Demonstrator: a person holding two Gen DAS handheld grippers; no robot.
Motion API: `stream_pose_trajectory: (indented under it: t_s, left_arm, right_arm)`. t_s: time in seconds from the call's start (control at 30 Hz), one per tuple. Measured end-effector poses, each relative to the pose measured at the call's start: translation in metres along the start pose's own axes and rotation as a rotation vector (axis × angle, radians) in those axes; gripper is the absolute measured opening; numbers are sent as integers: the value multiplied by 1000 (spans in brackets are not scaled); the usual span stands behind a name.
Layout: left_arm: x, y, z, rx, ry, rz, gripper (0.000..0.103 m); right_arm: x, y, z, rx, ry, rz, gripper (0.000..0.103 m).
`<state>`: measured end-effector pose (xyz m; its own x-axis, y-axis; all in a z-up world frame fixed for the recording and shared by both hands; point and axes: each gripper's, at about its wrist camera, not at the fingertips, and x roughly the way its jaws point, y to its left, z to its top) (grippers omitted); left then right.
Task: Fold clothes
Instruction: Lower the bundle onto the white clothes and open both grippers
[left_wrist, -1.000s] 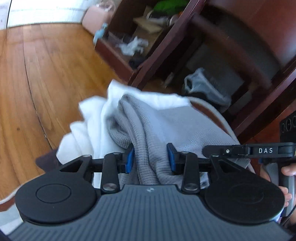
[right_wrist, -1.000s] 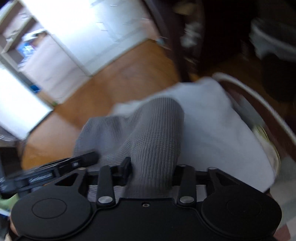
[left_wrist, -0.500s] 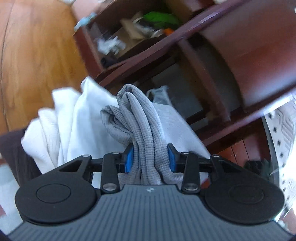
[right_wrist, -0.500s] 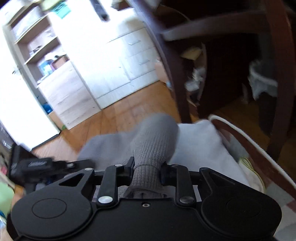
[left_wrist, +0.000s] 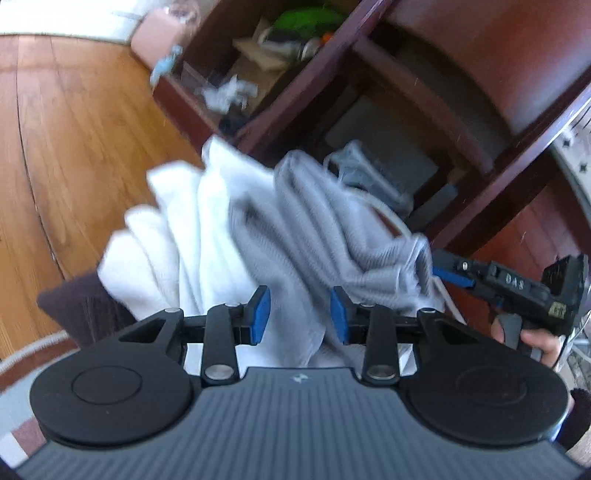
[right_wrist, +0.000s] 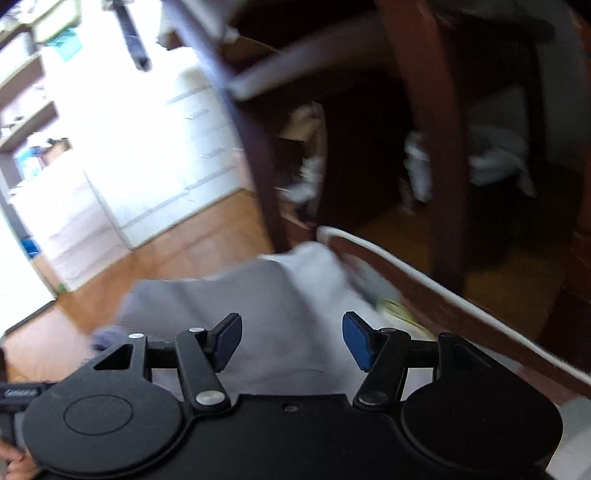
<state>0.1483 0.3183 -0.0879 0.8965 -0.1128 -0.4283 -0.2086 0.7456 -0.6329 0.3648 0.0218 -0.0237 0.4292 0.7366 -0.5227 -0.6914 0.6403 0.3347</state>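
A grey knit garment (left_wrist: 317, 236) lies bunched on a pile of white cloth (left_wrist: 173, 240). My left gripper (left_wrist: 300, 314) sits over its near edge, jaws apart with grey cloth lying loosely between the blue pads (left_wrist: 260, 308). My right gripper (right_wrist: 291, 341) is open and empty just above the grey garment (right_wrist: 251, 306); it also shows at the right of the left wrist view (left_wrist: 517, 284). Both views are blurred.
A dark red wooden chair (left_wrist: 461, 122) and a shelf unit full of clutter (left_wrist: 258, 59) stand just behind the pile. A white-edged rim (right_wrist: 424, 273) runs past the clothes. Wooden floor (left_wrist: 74, 129) lies to the left.
Both grippers have opened and let the grey garment go. The garment has dropped onto the pile. The right gripper has come back into the left wrist view.
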Motion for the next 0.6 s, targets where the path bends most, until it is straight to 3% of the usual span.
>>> stream_pose_trajectory:
  t_s: [0.2, 0.27, 0.33, 0.37, 0.5, 0.53, 0.6]
  left_arm:
    - [-14, -10, 42, 21, -87, -14, 38]
    - [-11, -17, 51, 57, -90, -6, 38]
    - [-8, -24, 57, 85, -96, -14, 39]
    - [-5, -27, 58, 95, -99, -26, 39]
    - [12, -35, 54, 169, -82, -84, 41]
    - [18, -37, 51, 195, -62, -57, 41]
    - [35, -39, 38, 261, -24, 89, 41]
  right_arm:
    - [31, 33, 12, -82, 72, 93, 65]
    - [50, 43, 6, -101, 112, 142, 65]
    - [56, 59, -6, -148, 157, 226, 51]
    - [54, 69, -14, -177, 156, 254, 49]
    - [35, 98, -42, -340, 133, 296, 54]
    - [33, 102, -47, -362, 136, 291, 56]
    - [30, 108, -52, -398, 135, 282, 56]
